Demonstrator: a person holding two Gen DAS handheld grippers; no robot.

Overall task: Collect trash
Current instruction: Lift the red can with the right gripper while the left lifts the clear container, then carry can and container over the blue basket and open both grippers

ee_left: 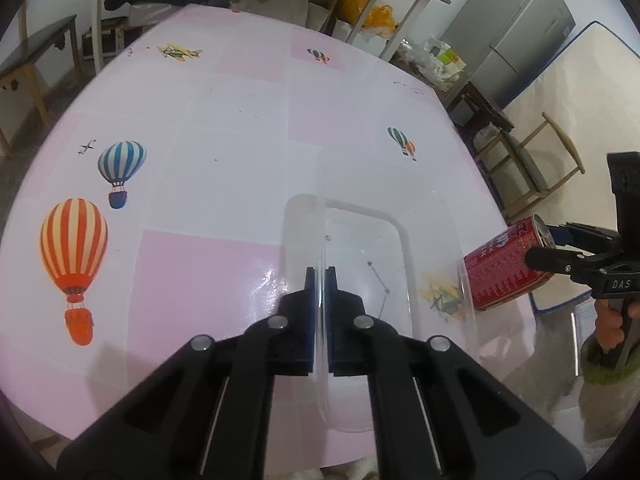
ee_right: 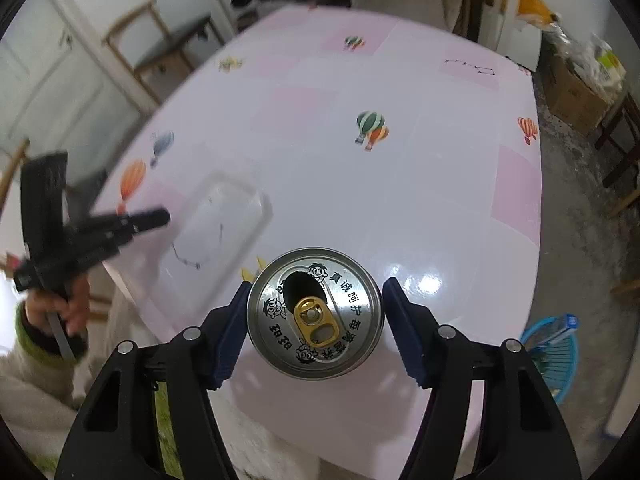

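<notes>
Pink balloon-print bench (ee_left: pixel 224 200): left tongs (ee_left: pixel 320 280) clamp clear plastic tub (ee_left: pixel 404 240)'s wall; right tongs (ee_right: pixel 316 312) grip red drink can (ee_right: pixel 316 312), just right of the tub.

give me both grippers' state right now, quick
left gripper: closed on the wall of the clear plastic container.
right gripper: holding the opened red can, off the table.

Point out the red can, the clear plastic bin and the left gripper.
red can (ee_left: pixel 502 268), left wrist view, on its printed red side.
clear plastic bin (ee_left: pixel 404 240), left wrist view, on its far rim.
left gripper (ee_left: pixel 320 276), left wrist view, between its fingertips.
</notes>
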